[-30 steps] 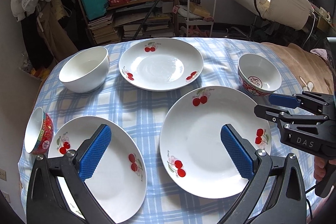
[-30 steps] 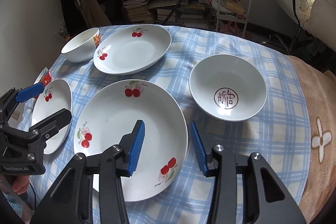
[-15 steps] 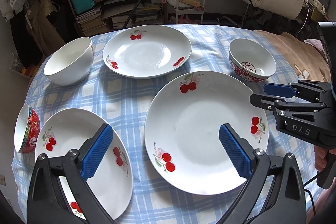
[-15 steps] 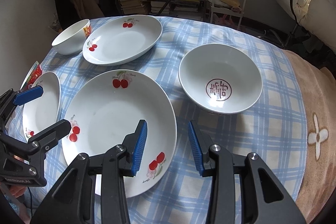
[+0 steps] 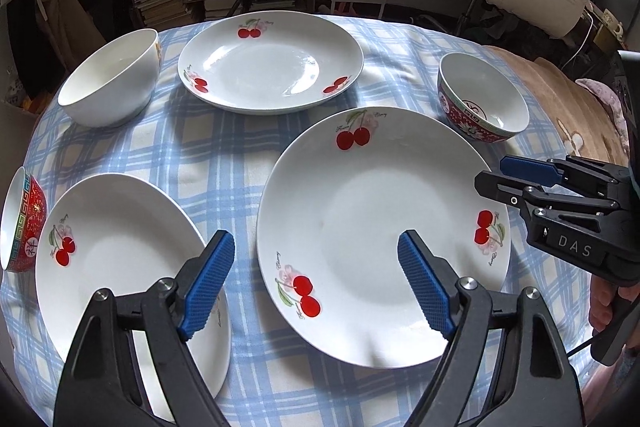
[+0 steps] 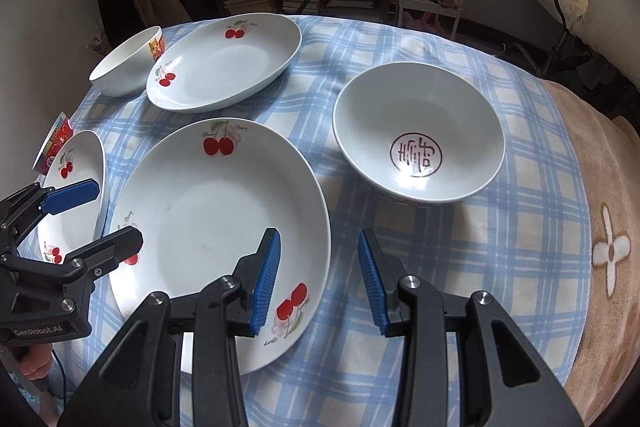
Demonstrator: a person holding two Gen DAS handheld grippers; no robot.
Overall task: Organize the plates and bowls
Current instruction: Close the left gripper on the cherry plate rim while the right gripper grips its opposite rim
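A large cherry plate lies at the near middle of the checked tablecloth. My left gripper hovers over its left rim, jaws closing, with nothing pressed between the pads. One pad is above a smaller cherry plate and the other above the large plate. My right gripper stands open astride the large plate's right rim without touching it. A third cherry plate lies at the back.
A plain white bowl stands back left. A red-sided bowl with a red character inside sits right of the large plate. A small red bowl is at the table's left edge. Shelves and a trolley stand behind.
The left gripper has sunk toward the large plate and its jaws have narrowed. Both views sit closer to that plate. The right jaws keep nearly the same gap.
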